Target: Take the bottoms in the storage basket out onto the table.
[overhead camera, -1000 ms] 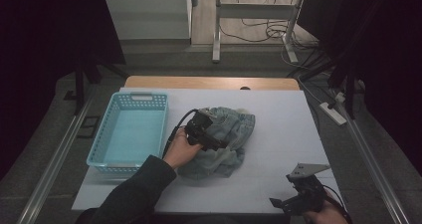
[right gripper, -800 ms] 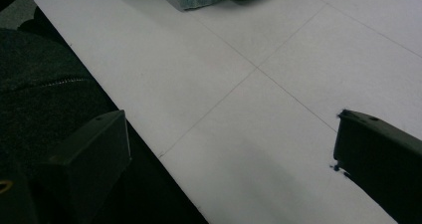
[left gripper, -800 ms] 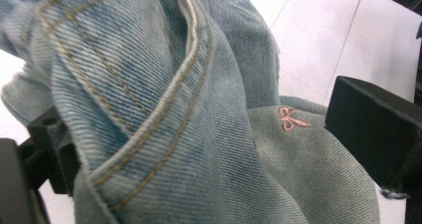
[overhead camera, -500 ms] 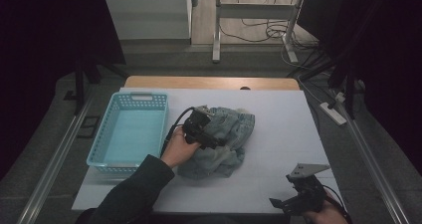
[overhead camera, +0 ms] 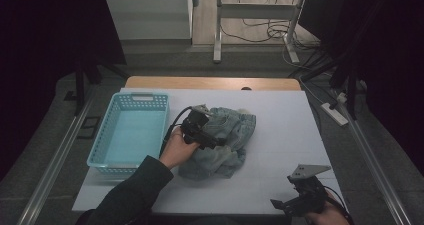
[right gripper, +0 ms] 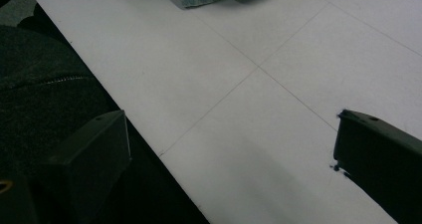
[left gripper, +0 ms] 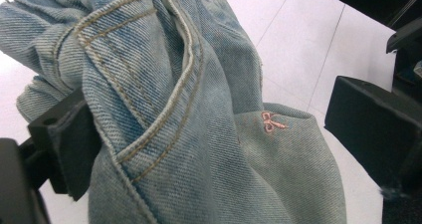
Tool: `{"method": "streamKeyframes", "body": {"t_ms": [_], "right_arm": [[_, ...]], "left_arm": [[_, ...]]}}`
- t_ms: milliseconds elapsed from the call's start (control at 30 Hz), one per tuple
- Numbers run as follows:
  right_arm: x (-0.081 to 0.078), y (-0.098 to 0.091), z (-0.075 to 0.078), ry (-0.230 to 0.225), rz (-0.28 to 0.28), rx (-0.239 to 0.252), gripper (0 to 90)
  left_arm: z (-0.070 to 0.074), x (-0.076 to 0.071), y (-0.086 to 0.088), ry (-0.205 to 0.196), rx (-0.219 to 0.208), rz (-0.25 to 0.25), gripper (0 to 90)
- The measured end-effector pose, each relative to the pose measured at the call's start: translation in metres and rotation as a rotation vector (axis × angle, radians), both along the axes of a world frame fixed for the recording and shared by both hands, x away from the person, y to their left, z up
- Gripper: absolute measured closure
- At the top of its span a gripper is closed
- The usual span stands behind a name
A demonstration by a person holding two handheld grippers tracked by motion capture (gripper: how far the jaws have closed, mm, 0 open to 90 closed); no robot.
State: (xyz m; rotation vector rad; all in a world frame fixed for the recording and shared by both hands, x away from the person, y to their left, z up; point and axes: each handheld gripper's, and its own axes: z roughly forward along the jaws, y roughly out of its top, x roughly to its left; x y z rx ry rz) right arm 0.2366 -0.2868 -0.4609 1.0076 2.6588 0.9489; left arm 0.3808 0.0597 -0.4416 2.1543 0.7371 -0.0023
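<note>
Right now my left tongs (overhead camera: 215,141) sit on the crumpled denim garment (overhead camera: 227,135) near the middle of the white worktop (overhead camera: 280,135), and in the left gripper view the jaws stand spread with a thick fold of pocket seam bulging between them, one jaw against the cloth, not yet pinched. The garment's heap runs roughly from its far right corner toward me, just beside the blue basket (overhead camera: 131,132), which lies to its left. My right tongs (overhead camera: 287,205) hang wide apart and empty over the near right edge, well away, so I judge the left hand is the one to take the cloth.
</note>
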Motion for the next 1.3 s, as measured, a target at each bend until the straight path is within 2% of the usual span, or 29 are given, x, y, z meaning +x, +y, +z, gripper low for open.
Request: {"method": "streamKeyframes", "body": {"t_ms": [200,367,967,1167,1300], "right_arm": [[0.0,0.0,0.0,0.0,0.002,-0.002,1.3],[0.0,0.0,0.0,0.002,0.004,-0.005,1.3],[0.0,0.001,-0.001,0.001,0.008,-0.009,1.3],[0.0,0.001,-0.001,0.0,0.008,-0.01,1.3],[0.0,0.001,-0.001,0.0,0.008,-0.01,1.3]], "left_arm": [[0.002,0.0,0.004,0.001,-0.008,0.008,4.3],[0.004,0.0,0.007,0.006,-0.041,0.012,3.8],[0.007,-0.003,0.015,0.014,-0.105,-0.016,2.8],[0.008,-0.003,0.016,-0.007,-0.075,-0.04,2.4],[0.008,-0.005,0.018,-0.017,-0.072,-0.04,2.0]]}}
